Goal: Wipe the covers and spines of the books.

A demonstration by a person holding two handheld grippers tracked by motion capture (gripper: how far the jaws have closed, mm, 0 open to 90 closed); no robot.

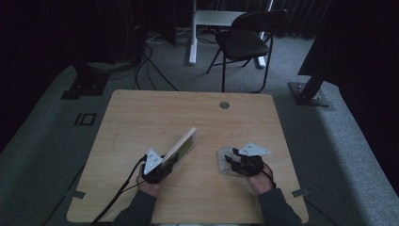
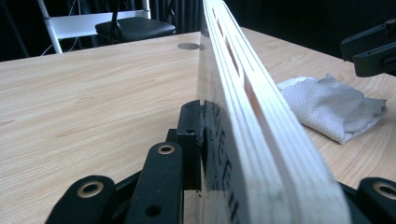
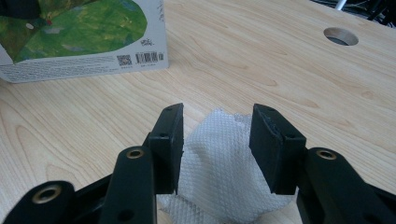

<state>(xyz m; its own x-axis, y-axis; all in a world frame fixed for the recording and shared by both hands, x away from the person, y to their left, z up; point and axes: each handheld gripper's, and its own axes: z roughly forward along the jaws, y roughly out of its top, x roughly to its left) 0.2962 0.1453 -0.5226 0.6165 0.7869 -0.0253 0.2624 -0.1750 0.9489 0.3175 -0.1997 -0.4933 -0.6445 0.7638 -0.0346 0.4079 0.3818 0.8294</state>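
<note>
The left claw (image 1: 165, 162) pinches a thick board book (image 1: 181, 147) by its lower end, tilted on edge over the worktop (image 1: 141, 117). The right claw (image 3: 217, 140), half spread, straddles a white cloth (image 3: 219, 172) lying near the book.

The worktop (image 1: 141, 113) is a pale wooden slab with rounded corners and a visible grain, standing on grey carpet. A round cable hole (image 1: 224, 105) is cut near its far edge, right of centre. Taking that hole as the landmark: a crumpled white cloth (image 1: 225, 161) with a dotted weave lies directly on the wood, well nearer the person and roughly in line with the hole. A thick board book (image 1: 180, 147) stands tilted, nearer than the hole and off to its left, just left of the cloth, one end raised off the wood.
</note>
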